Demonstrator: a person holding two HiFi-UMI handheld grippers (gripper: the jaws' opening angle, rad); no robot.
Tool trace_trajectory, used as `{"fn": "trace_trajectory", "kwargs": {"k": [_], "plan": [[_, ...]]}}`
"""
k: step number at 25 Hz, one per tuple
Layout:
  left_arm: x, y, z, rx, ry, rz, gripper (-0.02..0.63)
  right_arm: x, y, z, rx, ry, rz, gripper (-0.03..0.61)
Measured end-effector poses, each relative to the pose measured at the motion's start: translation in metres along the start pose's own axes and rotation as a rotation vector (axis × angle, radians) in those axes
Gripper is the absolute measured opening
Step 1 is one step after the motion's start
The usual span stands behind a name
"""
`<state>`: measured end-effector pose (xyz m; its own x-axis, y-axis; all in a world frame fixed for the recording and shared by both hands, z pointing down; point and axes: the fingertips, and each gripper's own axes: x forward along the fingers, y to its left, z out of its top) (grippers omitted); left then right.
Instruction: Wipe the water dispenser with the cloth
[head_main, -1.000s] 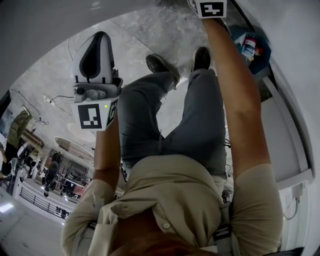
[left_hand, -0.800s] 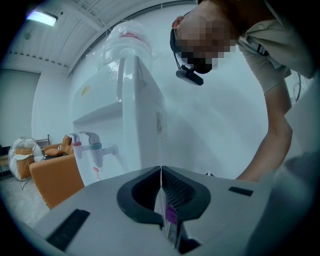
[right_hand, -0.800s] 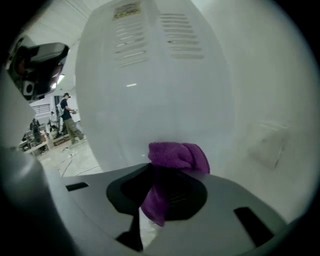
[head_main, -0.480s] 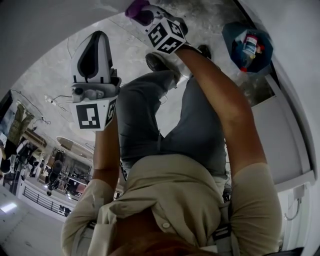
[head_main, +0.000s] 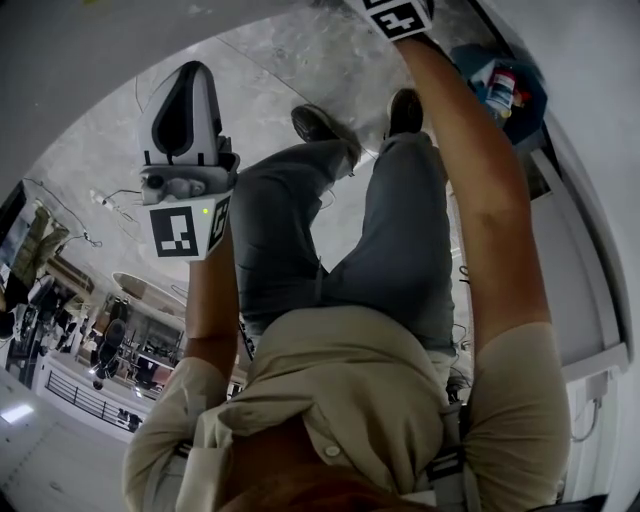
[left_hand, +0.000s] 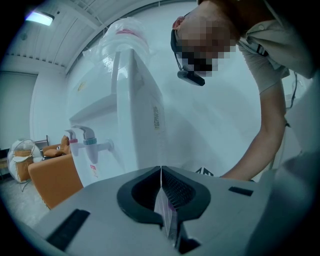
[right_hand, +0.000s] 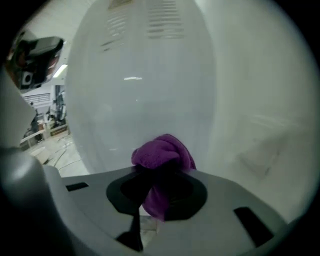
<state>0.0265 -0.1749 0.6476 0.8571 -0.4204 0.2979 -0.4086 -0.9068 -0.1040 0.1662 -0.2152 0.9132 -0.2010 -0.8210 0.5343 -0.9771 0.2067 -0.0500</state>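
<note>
The white water dispenser (left_hand: 137, 115) stands ahead in the left gripper view, with a clear bottle (left_hand: 122, 37) on top and two taps (left_hand: 84, 140) on its front. My left gripper (left_hand: 161, 172) is shut and held off from the dispenser's side; in the head view it (head_main: 192, 75) points up at the left. My right gripper (right_hand: 159, 170) is shut on a purple cloth (right_hand: 162, 152), whose bunched end lies against the big clear bottle (right_hand: 145, 85). In the head view only the right gripper's marker cube (head_main: 398, 14) shows at the top edge.
A blue bin (head_main: 500, 85) holding a bottle sits on the floor by the white wall. The person's legs (head_main: 400, 240) and shoes fill the middle of the head view. An orange sofa (left_hand: 50, 175) stands left of the dispenser.
Half a second ago the right gripper with the purple cloth was lower and further left in the head view; it has now swung back up to the top edge. The left gripper has stayed put.
</note>
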Motion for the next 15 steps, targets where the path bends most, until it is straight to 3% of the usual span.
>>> {"fn": "trace_trajectory", "kwargs": {"k": [10,15], "plan": [[-0.008,0.003,0.031,-0.013,-0.013,0.015,0.023,-0.041,-0.027,0.062,0.074,-0.08,-0.069,0.072],[-0.015,0.009,0.053,-0.028,-0.022,0.027,0.022,-0.058,0.005,0.097,0.086,-0.114,-0.037,0.072]]}}
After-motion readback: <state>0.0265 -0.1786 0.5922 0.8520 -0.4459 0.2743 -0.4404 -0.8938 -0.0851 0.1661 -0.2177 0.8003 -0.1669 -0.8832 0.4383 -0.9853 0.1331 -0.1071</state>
